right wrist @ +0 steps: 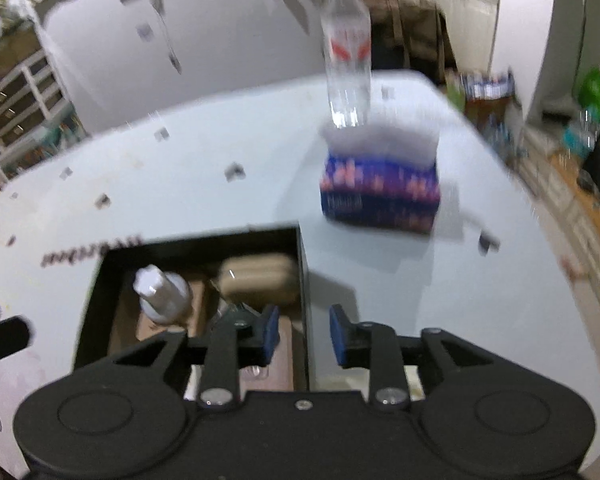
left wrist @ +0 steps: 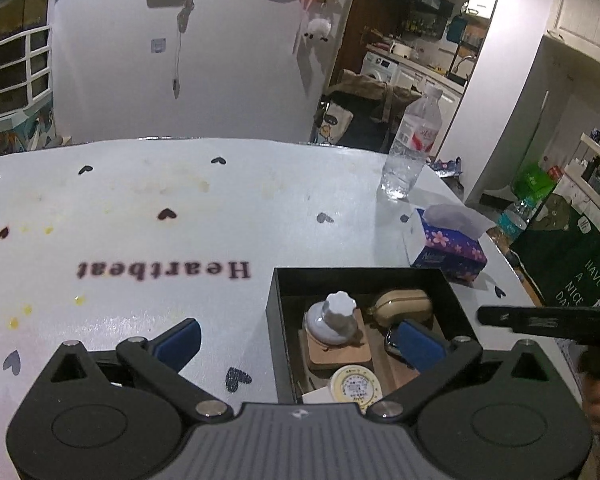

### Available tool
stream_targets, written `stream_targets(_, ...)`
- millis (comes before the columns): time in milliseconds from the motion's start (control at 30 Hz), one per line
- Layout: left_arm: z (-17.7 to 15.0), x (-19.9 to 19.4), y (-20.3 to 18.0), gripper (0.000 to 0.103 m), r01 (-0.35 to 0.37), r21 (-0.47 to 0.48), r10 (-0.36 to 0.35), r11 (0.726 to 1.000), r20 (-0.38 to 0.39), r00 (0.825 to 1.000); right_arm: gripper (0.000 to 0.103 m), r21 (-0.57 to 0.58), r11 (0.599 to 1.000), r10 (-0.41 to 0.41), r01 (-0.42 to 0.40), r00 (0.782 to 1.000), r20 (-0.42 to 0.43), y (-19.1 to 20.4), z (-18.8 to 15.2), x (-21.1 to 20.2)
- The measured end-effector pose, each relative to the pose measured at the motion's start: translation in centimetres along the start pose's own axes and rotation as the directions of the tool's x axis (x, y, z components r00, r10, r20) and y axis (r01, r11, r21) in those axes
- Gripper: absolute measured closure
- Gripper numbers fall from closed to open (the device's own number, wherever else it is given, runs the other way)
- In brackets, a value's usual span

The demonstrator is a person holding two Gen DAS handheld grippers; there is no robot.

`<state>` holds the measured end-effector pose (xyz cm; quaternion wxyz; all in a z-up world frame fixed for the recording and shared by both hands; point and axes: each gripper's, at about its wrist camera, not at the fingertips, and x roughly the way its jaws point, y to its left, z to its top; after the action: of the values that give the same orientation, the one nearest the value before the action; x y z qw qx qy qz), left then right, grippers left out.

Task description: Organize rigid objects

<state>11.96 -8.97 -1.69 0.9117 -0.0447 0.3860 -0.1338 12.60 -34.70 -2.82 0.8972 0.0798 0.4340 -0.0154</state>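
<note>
The black box [left wrist: 362, 280], lower right of the left view, already holds a white bottle [left wrist: 332, 320] and tan case [left wrist: 404, 304], gathered for tidiness. Left hand-held gripper [left wrist: 300, 340] gapes wide, empty; right hand-held gripper [right wrist: 304, 334] hovers part-open, empty, straddling the box's wall.

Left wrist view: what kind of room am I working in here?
Most likely a home dining area: a heart-print tablecloth, a tissue box and water bottle on it, and a washing machine beyond.
</note>
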Motion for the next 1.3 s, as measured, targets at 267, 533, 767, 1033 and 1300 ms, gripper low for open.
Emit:
stream_targets(267, -1.5, -1.5, -1.0, 0.0, -0.009, -0.005, 0.01, 1.0, 0.082, 0.997, 0.042, -0.059, 0.998, 0.0, 0.014, 0.97, 0.242, -0.8, -2.5, -5.6)
stream_targets(533, -4.0, -3.9, -2.6, 0.0, -0.044, 0.016, 0.041, 0.999, 0.114, 0.993, 0.017, -0.082, 0.996, -0.005, 0.033, 0.947, 0.322, -1.7, -4.9, -8.8)
stream_targets(767, -6.4, -6.1, -4.0, 0.0, -0.066, 0.032, 0.061, 0.997, 0.144, 0.988, 0.0, -0.1, 0.994, 0.001, 0.036, 0.94, 0.341, -2.2, -7.7, -10.6)
stream_targets(1033, -8.9, -7.9, -4.1, 0.0, -0.116, 0.013, 0.113, 0.993, 0.147, 0.983, 0.0, -0.098, 0.994, -0.018, 0.053, 0.943, 0.333, -2.5, -10.3, -11.8)
stream_targets(1300, -10.1, -9.1, -3.9, 0.0, -0.14, -0.016, 0.14, 0.99, 0.149, 0.979, 0.0, -0.09, 0.994, -0.035, 0.067, 0.947, 0.321, -3.1, -11.5, -12.3)
